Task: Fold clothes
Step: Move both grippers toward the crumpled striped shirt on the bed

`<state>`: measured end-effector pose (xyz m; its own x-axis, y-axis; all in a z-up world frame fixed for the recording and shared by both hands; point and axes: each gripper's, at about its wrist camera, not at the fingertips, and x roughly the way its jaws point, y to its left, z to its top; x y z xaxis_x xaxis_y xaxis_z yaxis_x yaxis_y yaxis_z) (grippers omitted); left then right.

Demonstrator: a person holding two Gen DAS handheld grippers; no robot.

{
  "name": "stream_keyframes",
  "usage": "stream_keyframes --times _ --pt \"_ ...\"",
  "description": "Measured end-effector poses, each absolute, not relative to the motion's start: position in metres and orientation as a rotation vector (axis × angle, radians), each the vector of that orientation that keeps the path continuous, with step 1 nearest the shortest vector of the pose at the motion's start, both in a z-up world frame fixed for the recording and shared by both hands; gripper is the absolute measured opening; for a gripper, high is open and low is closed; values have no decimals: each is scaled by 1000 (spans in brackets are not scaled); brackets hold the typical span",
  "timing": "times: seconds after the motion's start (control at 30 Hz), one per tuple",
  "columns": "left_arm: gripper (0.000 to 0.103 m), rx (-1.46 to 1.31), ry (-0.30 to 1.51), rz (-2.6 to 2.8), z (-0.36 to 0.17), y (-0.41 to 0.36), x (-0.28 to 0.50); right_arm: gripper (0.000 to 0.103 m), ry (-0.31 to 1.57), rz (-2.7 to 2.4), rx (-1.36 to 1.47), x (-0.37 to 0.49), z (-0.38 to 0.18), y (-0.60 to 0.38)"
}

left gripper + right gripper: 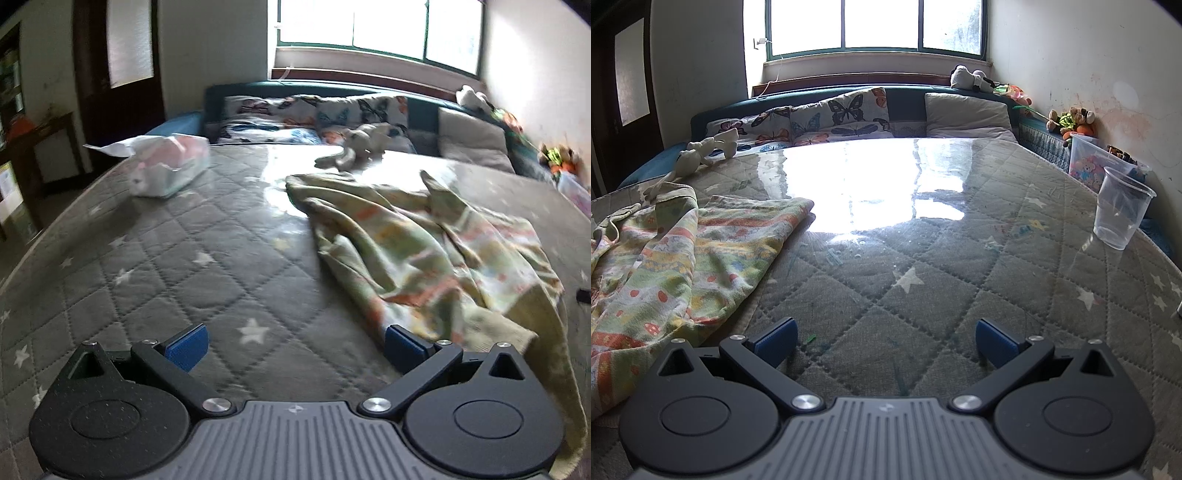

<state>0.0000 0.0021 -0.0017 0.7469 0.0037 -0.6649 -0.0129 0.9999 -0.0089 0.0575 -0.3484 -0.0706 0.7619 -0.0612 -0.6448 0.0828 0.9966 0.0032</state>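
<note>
1. Left gripper (297, 345): blue-padded jaws spread wide, holding nothing, low over the grey quilted star-print mattress cover (177, 266); the near edge of the garment lies against its right pad.
2. Right gripper (886, 341): likewise spread and empty, over bare quilt.
3. Crumpled pale-green patterned cotton garment (676, 251): lies rumpled and unfolded between the grippers, its near edge draping off the mattress.
4. Good practice: pinch two opposite corners, lift and spread flat before creasing.
5. Clear plastic cup (1121, 208), far right: keep cloth away.
</note>
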Motion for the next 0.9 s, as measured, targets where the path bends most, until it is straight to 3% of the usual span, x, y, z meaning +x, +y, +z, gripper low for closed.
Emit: stream_keyframes --times 0.9 --pt "103 -69 801 253 3 -66 18 103 674 23 81 9 -43 -306"
